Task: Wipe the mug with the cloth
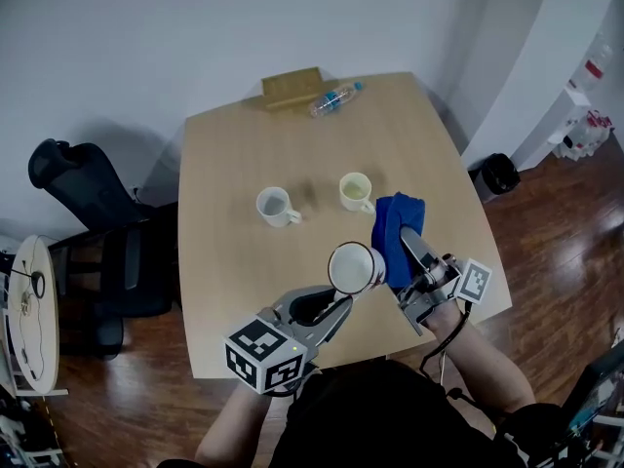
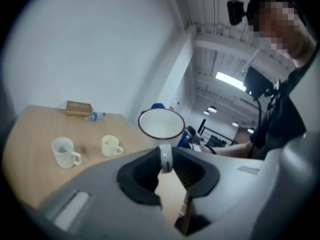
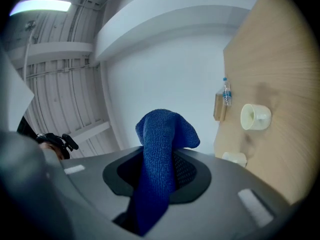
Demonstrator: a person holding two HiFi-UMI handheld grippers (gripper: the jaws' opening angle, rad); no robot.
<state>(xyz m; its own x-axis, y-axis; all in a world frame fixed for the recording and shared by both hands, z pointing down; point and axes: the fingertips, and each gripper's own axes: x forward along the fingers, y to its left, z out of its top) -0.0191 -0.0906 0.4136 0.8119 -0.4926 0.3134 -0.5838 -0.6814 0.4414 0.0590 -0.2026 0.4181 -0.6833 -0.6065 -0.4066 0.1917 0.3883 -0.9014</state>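
Holding a white mug (image 1: 353, 266) with a red rim up in the air, over the near edge of the table (image 1: 234, 291). Gripping it by the handle with the left gripper (image 2: 166, 166), fingers pinched narrow on that handle, mouth of the mug tipped up. Holding a blue cloth (image 3: 160, 144) in the right gripper (image 1: 409, 245), fingers closed on the middle of it, one end poking out past the tips, the other end hanging down behind. Cloth just to the right of the mug, touching its side or very close, hard to tell which. Both lifted above the near right part of the table. Standing on the middle of the table, well apart from the grippers: a white cup (image 1: 275, 206) on the left and a pale yellow cup (image 1: 355, 191) on the right, handles turned toward the near right. Lying at the far edge: a flat wooden box (image 1: 292, 88) with a clear bottle (image 1: 334, 98) just beside it. Off the left edge, on the floor, a black chair (image 1: 78, 193)
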